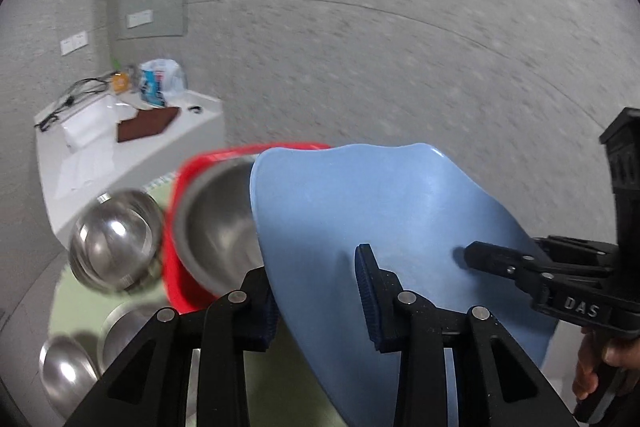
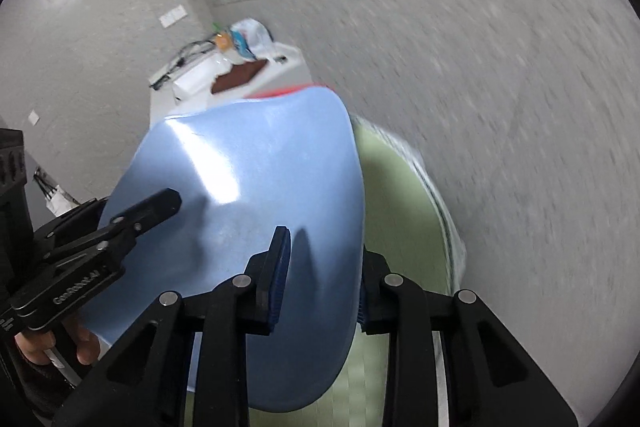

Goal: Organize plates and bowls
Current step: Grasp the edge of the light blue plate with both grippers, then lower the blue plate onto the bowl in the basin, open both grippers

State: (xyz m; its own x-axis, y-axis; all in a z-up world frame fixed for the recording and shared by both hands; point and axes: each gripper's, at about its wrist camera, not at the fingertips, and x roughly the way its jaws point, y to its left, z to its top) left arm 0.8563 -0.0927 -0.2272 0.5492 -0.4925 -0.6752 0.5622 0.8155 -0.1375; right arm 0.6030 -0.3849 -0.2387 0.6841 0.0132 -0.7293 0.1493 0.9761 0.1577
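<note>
Glossy pale-blue round plate: tilted steeply, raised above pale-green mat, gripped at opposite rim edges. Left gripper: clamped on near edge of plate, one finger on each face. Right gripper: likewise clenched across rim. Red plastic tub: behind plate, holding large steel bowl. Small shiny steel bowls: on mat left of tub, blurred. White side table: in corner, cluttered.
</note>
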